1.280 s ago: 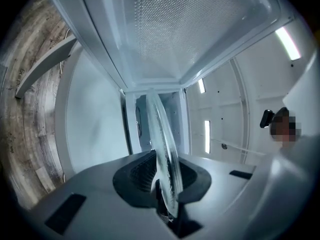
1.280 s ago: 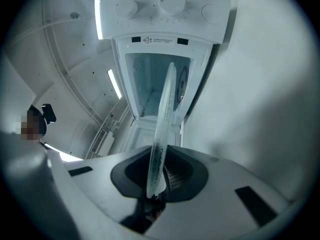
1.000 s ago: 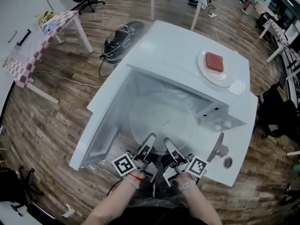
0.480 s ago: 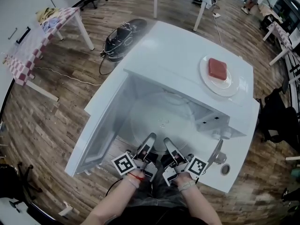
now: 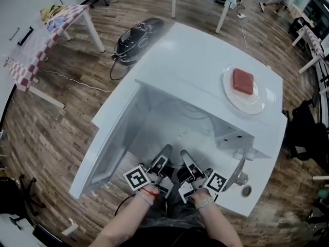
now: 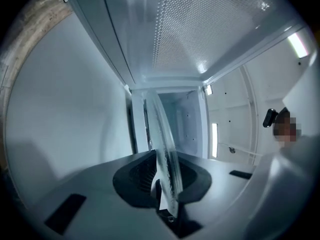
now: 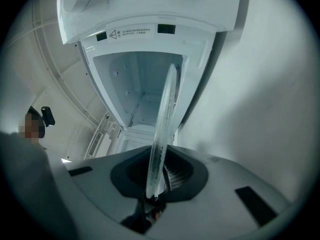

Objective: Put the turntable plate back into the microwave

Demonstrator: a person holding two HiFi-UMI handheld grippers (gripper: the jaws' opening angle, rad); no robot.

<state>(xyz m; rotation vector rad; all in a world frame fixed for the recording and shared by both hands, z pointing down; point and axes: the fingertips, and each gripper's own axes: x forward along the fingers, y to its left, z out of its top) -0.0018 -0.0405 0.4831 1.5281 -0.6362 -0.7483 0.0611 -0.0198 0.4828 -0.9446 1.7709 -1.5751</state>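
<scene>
The clear glass turntable plate (image 5: 177, 134) lies flat in the mouth of the white microwave (image 5: 205, 68), faint against the cavity floor. Both grippers hold its near rim side by side. My left gripper (image 5: 165, 156) is shut on the rim, and the plate (image 6: 162, 144) shows edge-on between its jaws, reaching towards the open cavity (image 6: 185, 119). My right gripper (image 5: 184, 158) is also shut on the rim. There too the plate (image 7: 162, 134) stands edge-on, pointing into the cavity (image 7: 142, 84).
The microwave door (image 5: 103, 151) hangs open to the left, its perforated window (image 6: 210, 24) close over the left gripper. A white dish (image 5: 259, 107) with a red block (image 5: 243, 81) sits on the microwave's top. The control knob (image 5: 239, 179) is at the right front. Tables and a black bag (image 5: 134, 37) stand on the wooden floor.
The glass plate has slid deeper into the cavity and shows less plainly from above. Both grippers keep their hold on its near rim.
</scene>
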